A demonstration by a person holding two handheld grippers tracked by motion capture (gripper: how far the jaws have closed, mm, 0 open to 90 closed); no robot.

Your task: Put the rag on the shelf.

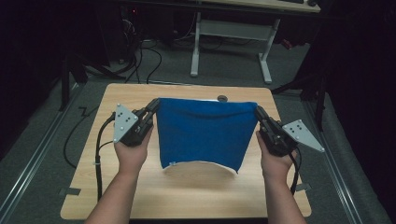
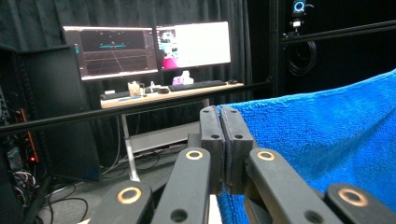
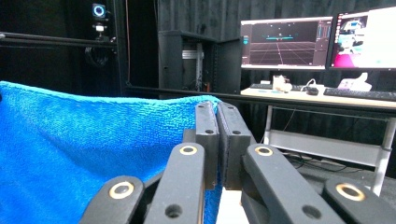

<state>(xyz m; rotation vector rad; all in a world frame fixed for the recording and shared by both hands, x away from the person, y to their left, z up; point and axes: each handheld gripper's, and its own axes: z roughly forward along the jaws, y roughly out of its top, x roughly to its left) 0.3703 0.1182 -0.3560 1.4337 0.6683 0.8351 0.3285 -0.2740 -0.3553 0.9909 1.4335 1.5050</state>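
Observation:
A blue towel (image 1: 203, 133) hangs stretched above the wooden table (image 1: 187, 196), its lower edge curling to show a white underside. My left gripper (image 1: 154, 105) is shut on the towel's upper left corner. My right gripper (image 1: 258, 111) is shut on the upper right corner. In the left gripper view the jaws press together at the left gripper's tip (image 2: 220, 112), with the towel (image 2: 327, 130) spreading off to the right. In the right gripper view the right gripper (image 3: 216, 106) pinches the towel (image 3: 84, 149), which spreads to the left.
A white-legged desk (image 1: 233, 42) stands beyond the table, with cables (image 1: 149, 60) on the grey floor. Two monitors (image 2: 149, 46) and a keyboard sit on that desk. A small dark hole (image 1: 222, 98) marks the table's far edge.

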